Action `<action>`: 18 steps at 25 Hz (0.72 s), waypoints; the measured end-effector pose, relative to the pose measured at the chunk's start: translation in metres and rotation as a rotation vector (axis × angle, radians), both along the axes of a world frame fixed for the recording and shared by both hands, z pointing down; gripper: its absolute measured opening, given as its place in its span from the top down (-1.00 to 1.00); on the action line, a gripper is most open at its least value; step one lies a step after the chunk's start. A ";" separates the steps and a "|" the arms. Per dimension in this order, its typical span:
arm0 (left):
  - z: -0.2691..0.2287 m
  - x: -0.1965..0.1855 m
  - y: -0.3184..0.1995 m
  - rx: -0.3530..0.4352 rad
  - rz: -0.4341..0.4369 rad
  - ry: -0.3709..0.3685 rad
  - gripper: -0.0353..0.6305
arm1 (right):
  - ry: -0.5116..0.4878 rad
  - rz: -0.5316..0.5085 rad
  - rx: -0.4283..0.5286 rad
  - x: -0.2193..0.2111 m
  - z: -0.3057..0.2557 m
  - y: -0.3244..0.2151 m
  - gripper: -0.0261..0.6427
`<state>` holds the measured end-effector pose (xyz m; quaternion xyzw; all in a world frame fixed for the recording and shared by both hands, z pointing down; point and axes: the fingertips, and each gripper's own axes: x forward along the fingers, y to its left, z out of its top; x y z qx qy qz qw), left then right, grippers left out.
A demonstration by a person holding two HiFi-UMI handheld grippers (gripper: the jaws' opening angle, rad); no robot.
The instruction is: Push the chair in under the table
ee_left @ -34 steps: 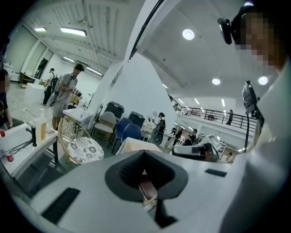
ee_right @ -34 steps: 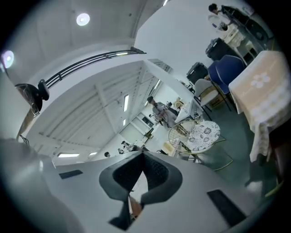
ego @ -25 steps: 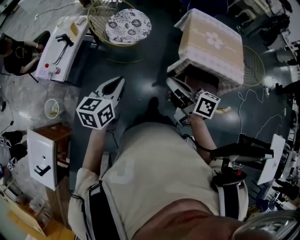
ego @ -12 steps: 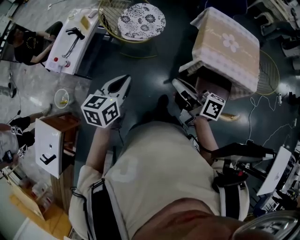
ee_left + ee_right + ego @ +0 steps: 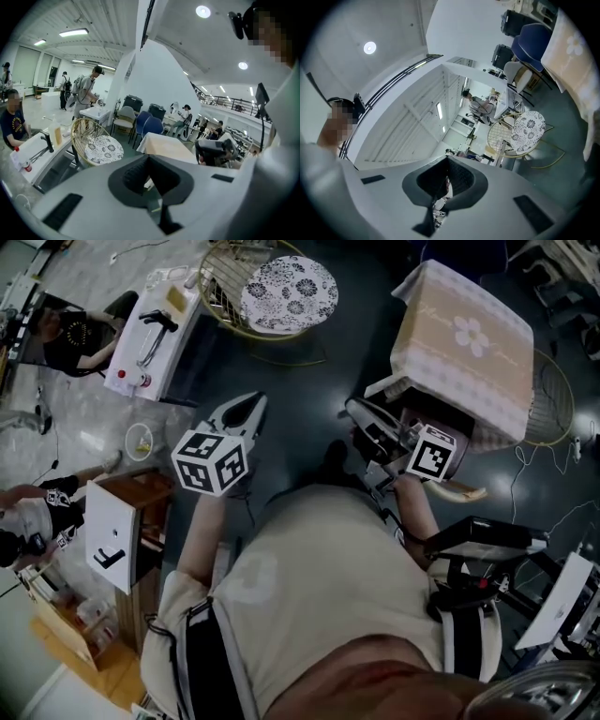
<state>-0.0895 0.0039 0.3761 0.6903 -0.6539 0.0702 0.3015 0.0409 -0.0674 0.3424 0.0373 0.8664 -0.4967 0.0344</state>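
A round wicker chair (image 5: 286, 292) with a flowered cushion stands out on the dark floor, apart from the table (image 5: 464, 343), which has a beige cloth with a flower print. My left gripper (image 5: 251, 404) is held in the air in front of me, shut with nothing in it, and points toward the chair. My right gripper (image 5: 353, 409) is shut and empty too, close to the table's near corner. The left gripper view shows the chair (image 5: 101, 146) at left and the table (image 5: 166, 144) ahead. In the right gripper view the chair (image 5: 526, 129) is tilted at right.
A white sink unit with a tap (image 5: 150, 329) stands left of the chair, with a person sitting beside it (image 5: 66, 334). At my left are a wooden cabinet with a white panel (image 5: 117, 535) and a yellow bowl (image 5: 139, 440). Behind the table stands a second wicker chair (image 5: 551, 395). Cables lie at right.
Both grippers have drifted a little to the right and forward with my body, still shut. The chair and the table have slid rightward in the head view.
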 end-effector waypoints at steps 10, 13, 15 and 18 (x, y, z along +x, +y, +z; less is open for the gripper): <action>-0.016 0.016 -0.062 -0.005 -0.032 -0.043 0.88 | -0.050 -0.042 -0.046 0.015 0.002 -0.067 0.89; -0.017 0.027 -0.080 -0.001 -0.021 -0.060 0.88 | -0.073 -0.069 -0.060 0.023 0.001 -0.072 0.89; -0.015 0.030 -0.089 -0.006 -0.030 -0.064 0.88 | -0.099 -0.096 -0.056 0.026 -0.003 -0.078 0.89; -0.011 0.029 -0.099 -0.020 -0.063 -0.064 0.88 | -0.102 -0.134 -0.032 0.024 -0.006 -0.088 0.89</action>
